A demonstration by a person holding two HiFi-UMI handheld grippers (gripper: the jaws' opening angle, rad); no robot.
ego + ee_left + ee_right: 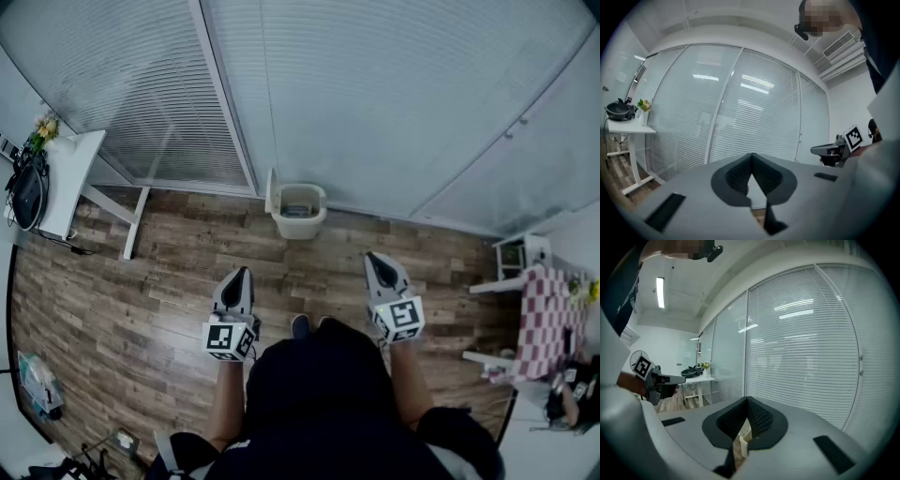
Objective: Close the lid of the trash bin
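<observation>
Well ahead of both pairs of fingers: window blinds (394, 103) across the far side. Beneath the fingers: wood floor (141, 300). Far left of the left fingers: white worktop (70, 178). Ahead, between the two pairs and well apart from them: trash bin (298, 214), open, lid (271, 194) upright at its left edge. Left gripper (241, 274): fingers pressed together, empty. Right gripper (377, 259): likewise closed, empty.

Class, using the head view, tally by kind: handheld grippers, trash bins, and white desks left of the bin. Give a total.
grippers: 2, the left gripper and the right gripper
trash bin: 1
white desk: 1
Total: 4
</observation>
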